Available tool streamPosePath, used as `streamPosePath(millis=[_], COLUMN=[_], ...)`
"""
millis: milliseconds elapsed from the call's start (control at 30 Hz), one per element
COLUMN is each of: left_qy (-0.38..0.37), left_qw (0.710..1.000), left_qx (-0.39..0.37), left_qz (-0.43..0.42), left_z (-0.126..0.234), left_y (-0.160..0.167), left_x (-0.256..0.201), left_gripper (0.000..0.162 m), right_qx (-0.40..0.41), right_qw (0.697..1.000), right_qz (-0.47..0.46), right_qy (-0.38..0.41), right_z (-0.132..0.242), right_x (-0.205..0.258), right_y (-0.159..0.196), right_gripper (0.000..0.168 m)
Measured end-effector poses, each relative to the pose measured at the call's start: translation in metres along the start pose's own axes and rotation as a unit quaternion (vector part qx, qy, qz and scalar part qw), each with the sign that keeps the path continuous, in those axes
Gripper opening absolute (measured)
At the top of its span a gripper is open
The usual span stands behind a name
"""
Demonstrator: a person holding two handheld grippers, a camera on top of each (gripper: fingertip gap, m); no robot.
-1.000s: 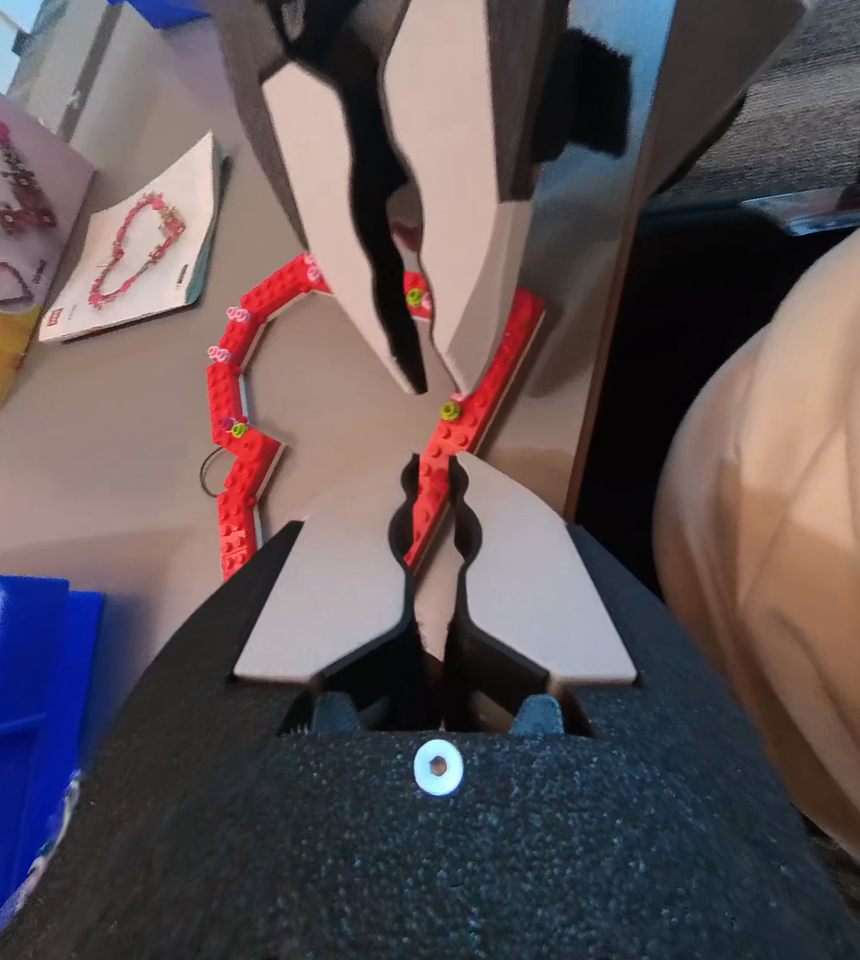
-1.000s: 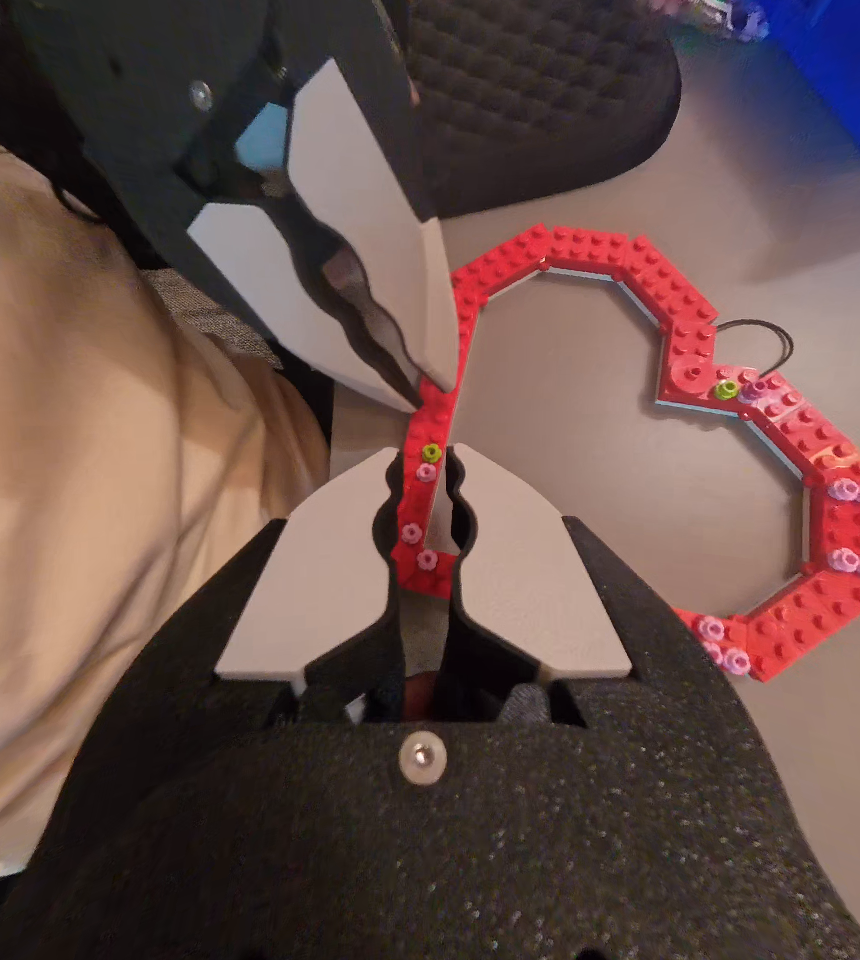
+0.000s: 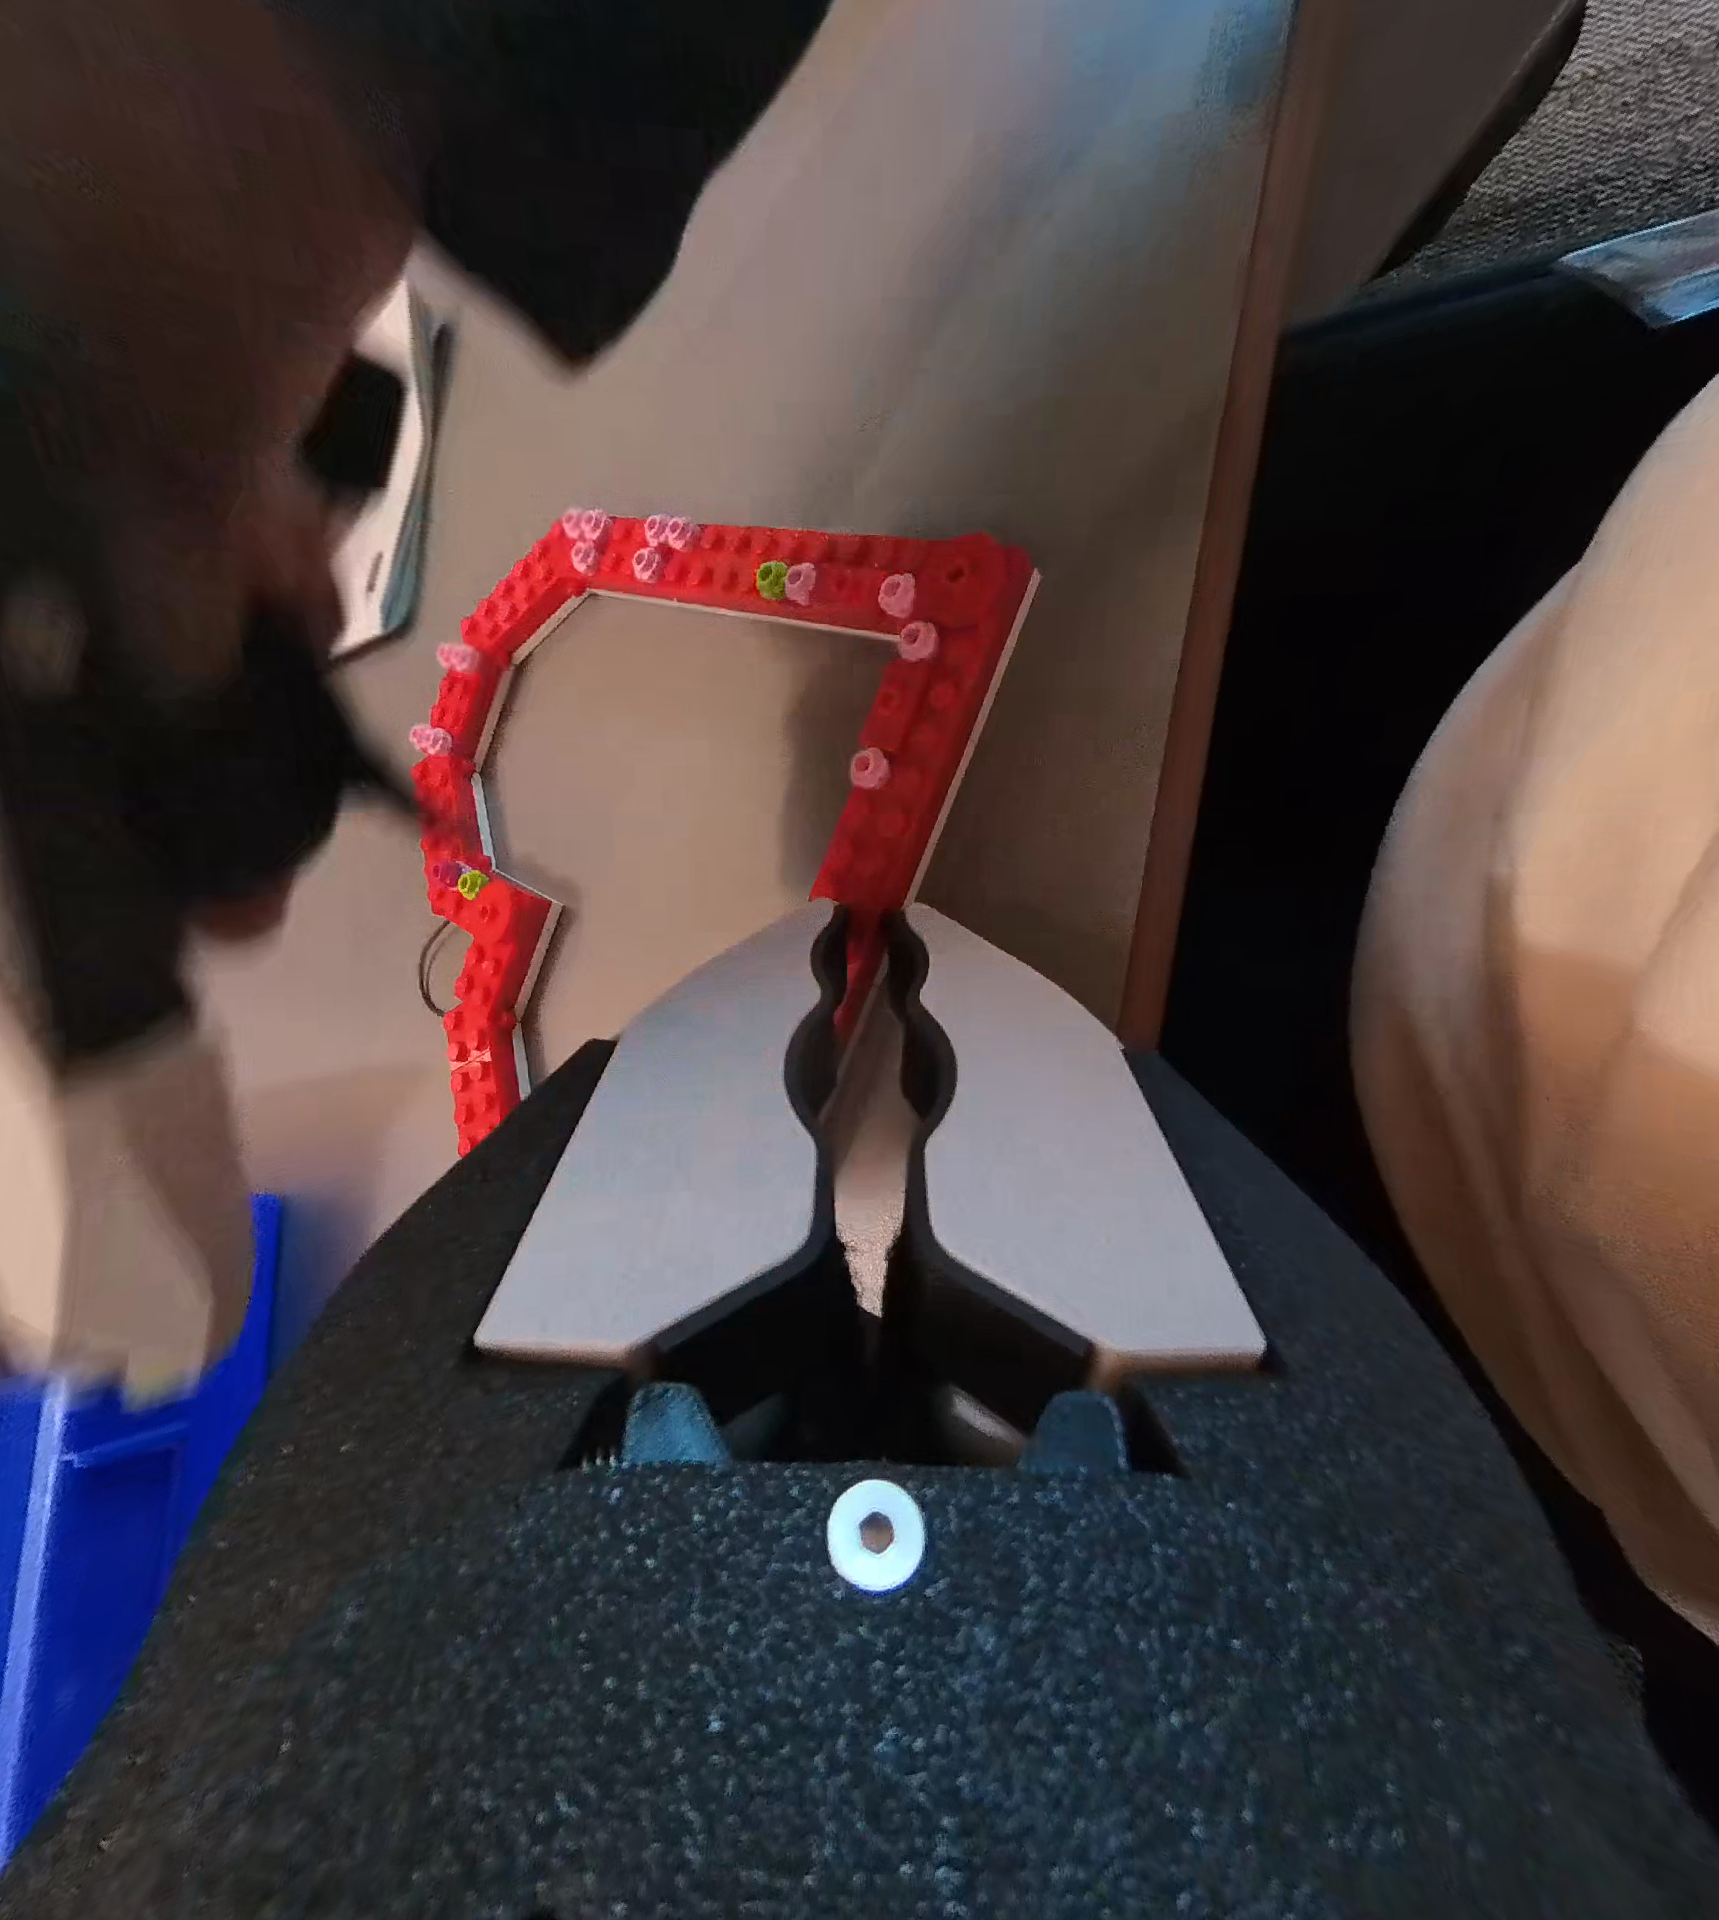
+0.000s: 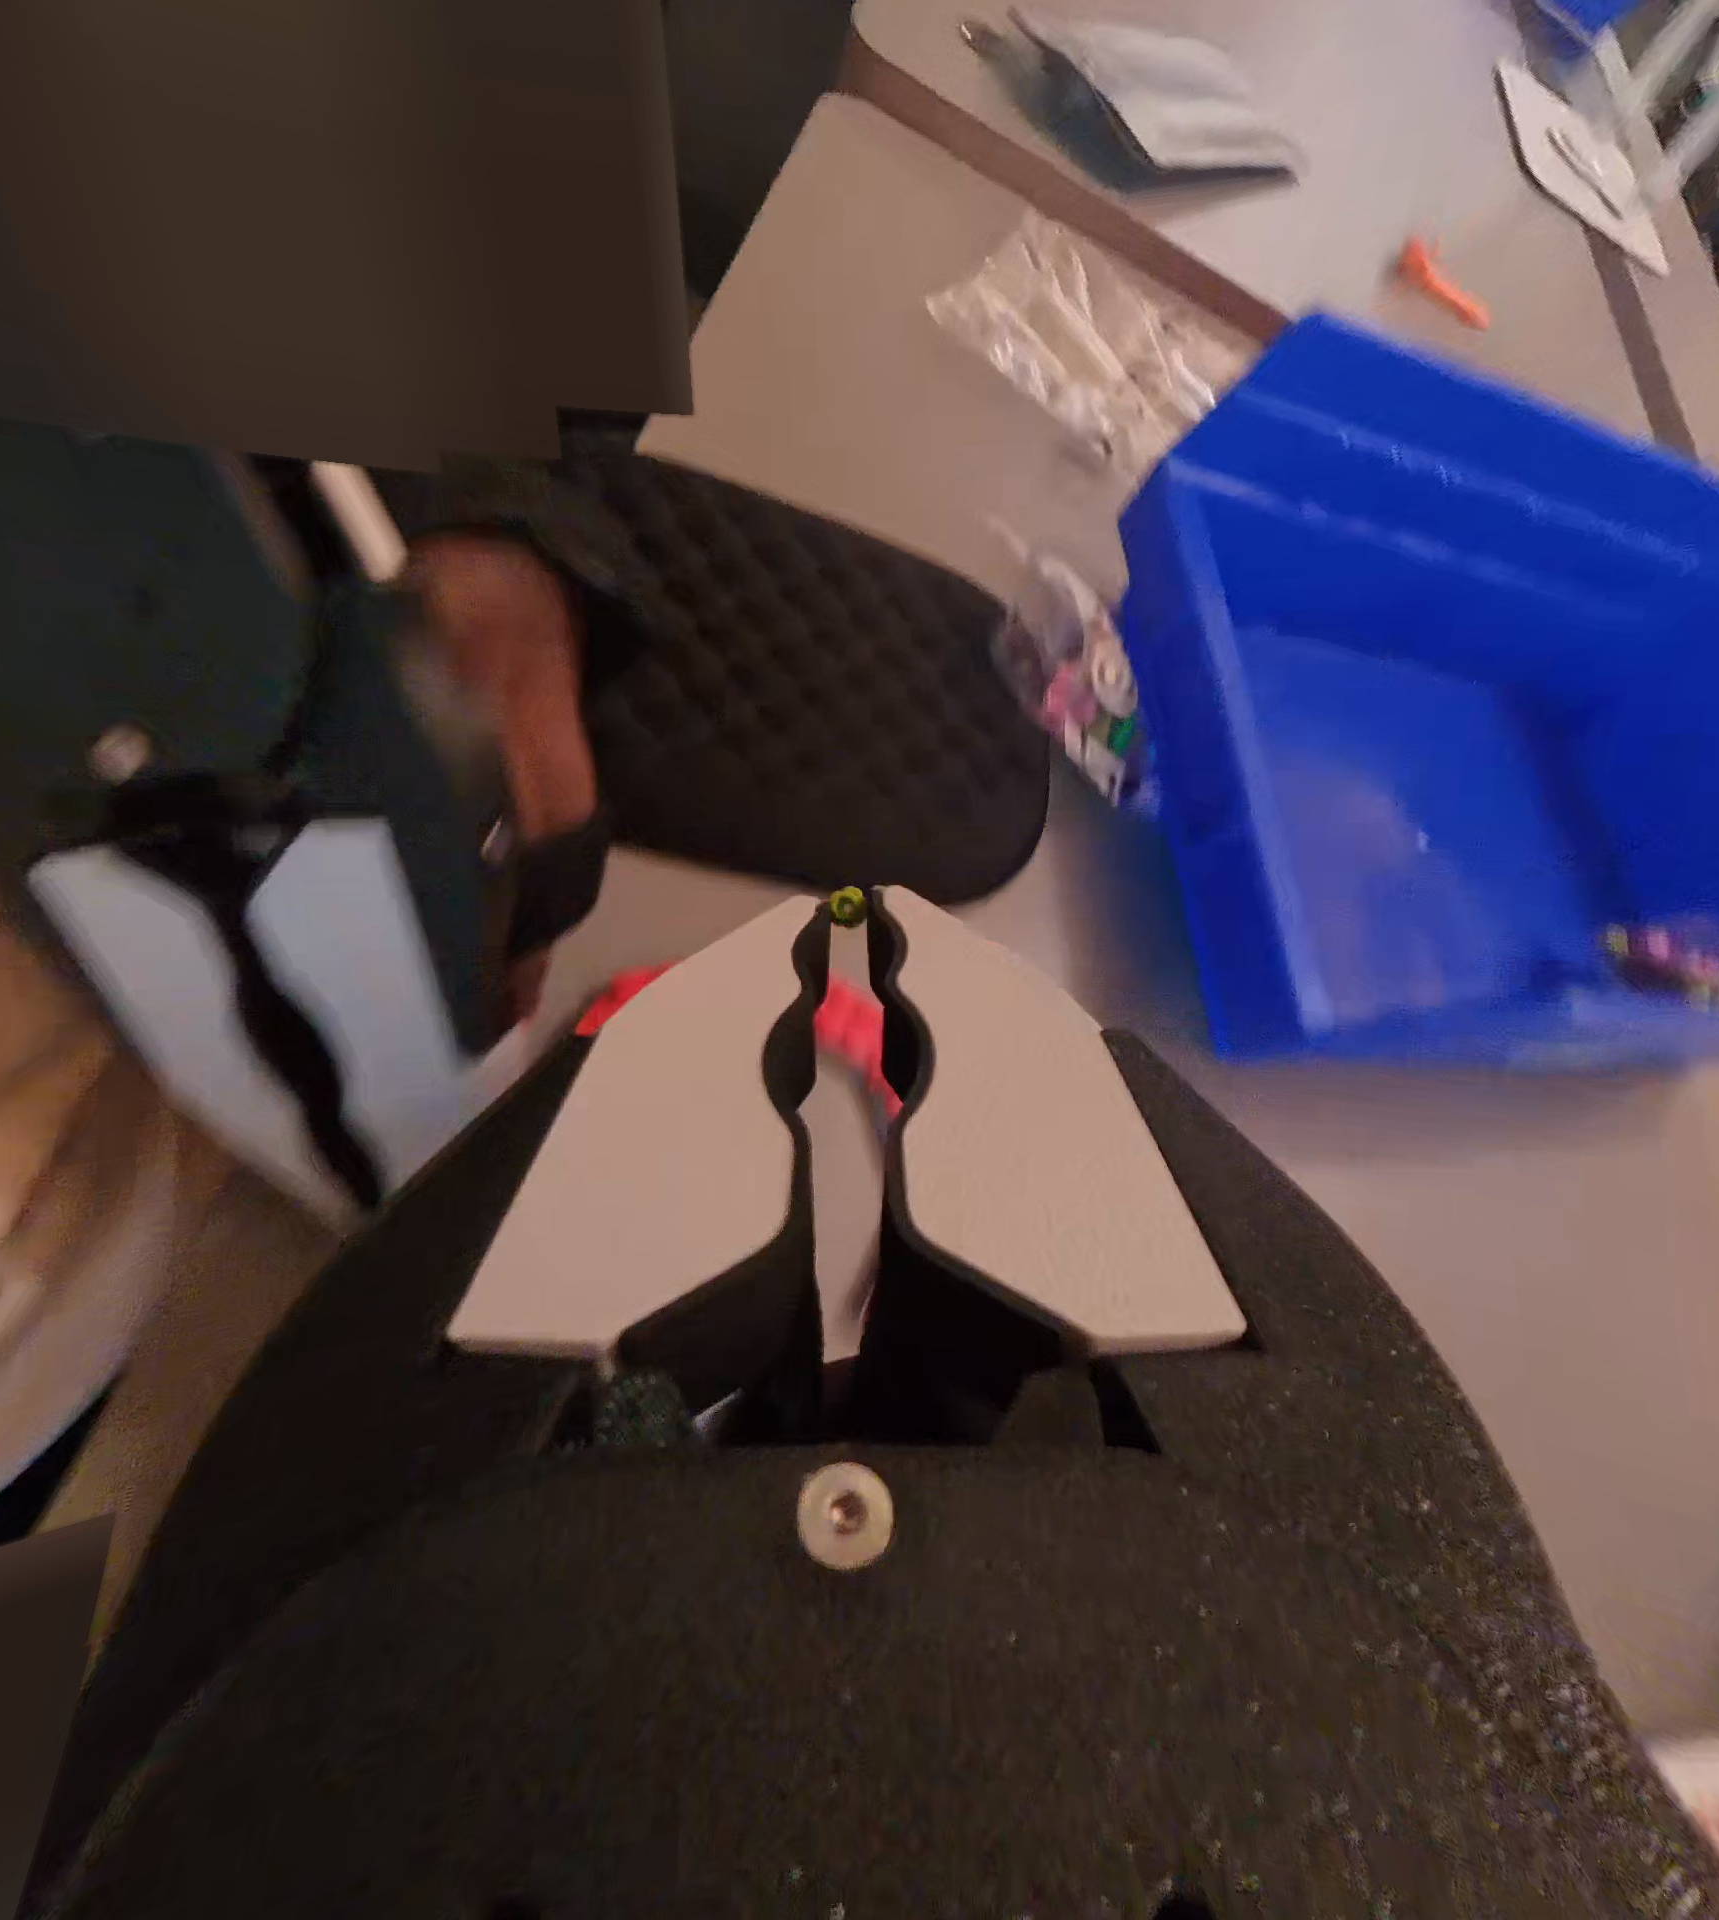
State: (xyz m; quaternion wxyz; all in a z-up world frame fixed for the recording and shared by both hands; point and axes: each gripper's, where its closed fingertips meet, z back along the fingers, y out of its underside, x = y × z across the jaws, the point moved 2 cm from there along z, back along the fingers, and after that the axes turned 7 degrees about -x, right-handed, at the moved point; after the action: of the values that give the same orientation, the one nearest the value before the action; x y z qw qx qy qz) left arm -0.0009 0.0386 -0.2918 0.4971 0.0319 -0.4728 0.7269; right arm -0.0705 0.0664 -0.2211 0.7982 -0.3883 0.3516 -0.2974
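Observation:
A red brick heart frame (image 3: 699, 582) with pink and green studs stands tilted over the tan table (image 3: 990, 312). My left gripper (image 3: 865, 920) is shut on its lower right edge. My right gripper (image 4: 847, 906) is shut on a small green stud (image 4: 847, 904) and holds it above the frame, part of which shows red between the fingers (image 4: 850, 1023). In the left wrist view the right gripper is a dark blur at the left (image 3: 107, 540). In the right wrist view the left gripper is a blur at the left (image 4: 211, 987).
A blue bin (image 4: 1457, 675) holding small pieces stands on the table (image 4: 1354, 1299) to the right, with clear bags (image 4: 1073, 312) and an orange piece (image 4: 1447, 275) beyond. A black quilted chair seat (image 4: 813, 707) lies ahead. A person's beige sleeve (image 3: 1613, 935) fills the right. Another blue bin (image 3: 24, 1558) sits low left.
My right gripper has come off the frame's edge with a green stud between its tips and swung away. My left gripper still holds the frame, which shows more fully now.

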Motion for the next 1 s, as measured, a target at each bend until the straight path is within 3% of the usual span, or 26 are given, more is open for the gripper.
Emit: streamPosePath(millis=[33, 167, 300, 567, 1000], left_qy=[0.001, 0.002, -0.004, -0.004, -0.008], left_qw=[1.000, 1.000, 1.000, 1.000, 1.000], left_qx=[0.000, 0.000, 0.001, 0.001, 0.004], left_qz=[0.002, 0.002, -0.006, -0.006, -0.011], left_z=[0.000, 0.000, 0.000, 0.000, 0.000], left_y=[0.000, 0.000, 0.000, 0.000, 0.000], left_x=[0.000, 0.000, 0.000, 0.000, 0.001], left_gripper=[0.007, 0.007, 0.007, 0.007, 0.007], right_qx=[-0.002, 0.027, 0.049, 0.063, 0.074], right_qw=[1.000, 0.997, 0.992, 0.986, 0.988], right_qz=[0.016, 0.071, 0.111, 0.148, 0.116], right_qy=[-0.008, 0.012, 0.022, 0.046, 0.066], right_z=[-0.018, -0.081, -0.110, -0.116, -0.117], right_x=[-0.007, -0.042, -0.057, -0.061, -0.070], right_y=[-0.007, -0.012, -0.007, -0.005, -0.004], right_gripper=[0.007, 0.007, 0.007, 0.019, 0.029])
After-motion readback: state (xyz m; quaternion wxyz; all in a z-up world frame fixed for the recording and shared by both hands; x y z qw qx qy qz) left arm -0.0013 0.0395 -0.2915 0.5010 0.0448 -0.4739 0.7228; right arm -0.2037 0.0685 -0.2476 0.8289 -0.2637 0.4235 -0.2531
